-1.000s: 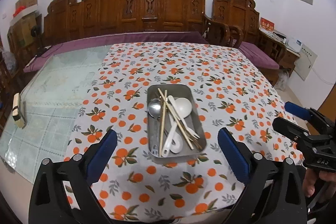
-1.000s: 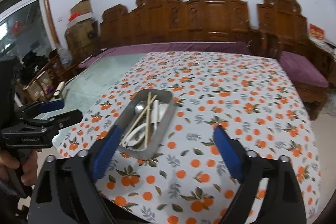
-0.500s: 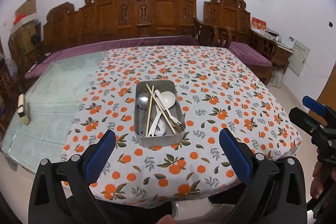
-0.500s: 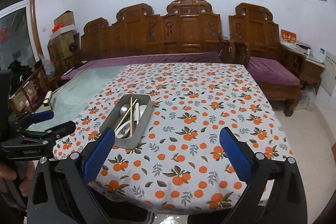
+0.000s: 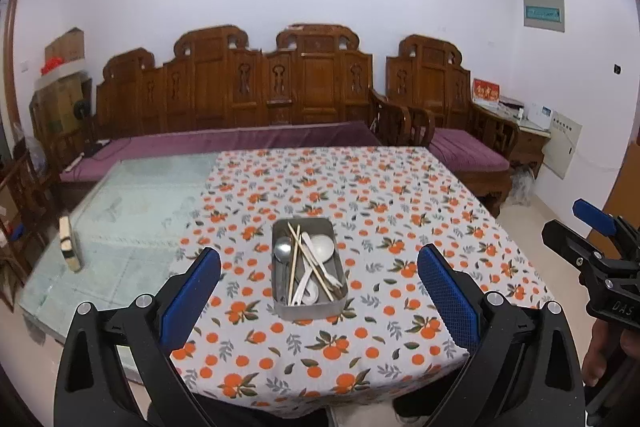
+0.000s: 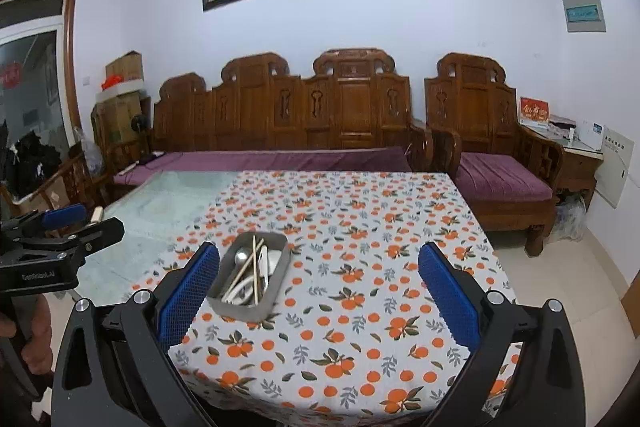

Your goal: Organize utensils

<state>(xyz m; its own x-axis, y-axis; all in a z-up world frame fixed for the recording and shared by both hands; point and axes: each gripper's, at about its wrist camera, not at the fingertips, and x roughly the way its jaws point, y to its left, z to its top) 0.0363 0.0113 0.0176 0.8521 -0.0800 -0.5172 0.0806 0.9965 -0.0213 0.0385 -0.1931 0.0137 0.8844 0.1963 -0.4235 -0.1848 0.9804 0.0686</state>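
Presently all utensils lie jumbled in the rectangular grey metal tray (image 5: 308,307) at 12 o'clock; left tool (image 5: 318,291) and right tool (image 6: 320,287) gape empty, clear of the surface (image 5: 400,211). Stage indeterminate.

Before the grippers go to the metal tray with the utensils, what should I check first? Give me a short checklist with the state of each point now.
1. Left hand-held gripper open and empty: ok.
2. Right hand-held gripper open and empty: ok.
3. Metal tray flat on the tablecloth, nothing around it: ok.
4. Utensils easy to pick singly: not ok; chopsticks lie crossed over the white spoons, beside the metal spoon.
5. Place to sort the utensils into: cannot tell, none in view.
6. Both grippers near the tray: not ok, they are off the table edge.
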